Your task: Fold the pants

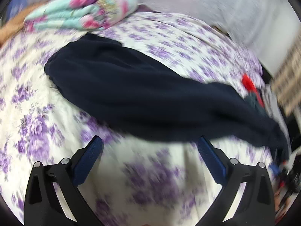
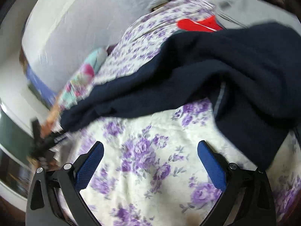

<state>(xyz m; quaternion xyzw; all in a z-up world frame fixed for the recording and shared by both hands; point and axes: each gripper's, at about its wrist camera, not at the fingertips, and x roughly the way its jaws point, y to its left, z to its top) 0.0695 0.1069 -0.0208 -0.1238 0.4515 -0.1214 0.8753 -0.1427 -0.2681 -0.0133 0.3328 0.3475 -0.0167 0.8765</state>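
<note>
Dark navy pants (image 1: pixel 135 94) lie in a long strip on a white bedspread with purple flowers (image 1: pixel 33 128). My left gripper (image 1: pixel 149 143) is open and empty, hovering just short of the pants' near edge. In the right wrist view the pants (image 2: pixel 235 66) lie bunched across the upper right, with a pale seam showing. My right gripper (image 2: pixel 150 146) is open and empty above bare bedspread (image 2: pixel 143 150), short of the pants. Both views are motion-blurred.
A folded turquoise and pink cloth (image 1: pixel 84 13) lies at the far end of the bed, also seen in the right wrist view (image 2: pixel 84 75). A red item (image 1: pixel 250 86) sits beyond the pants, red in the right view too (image 2: pixel 197 24). A pale wall (image 1: pixel 207 3) stands behind.
</note>
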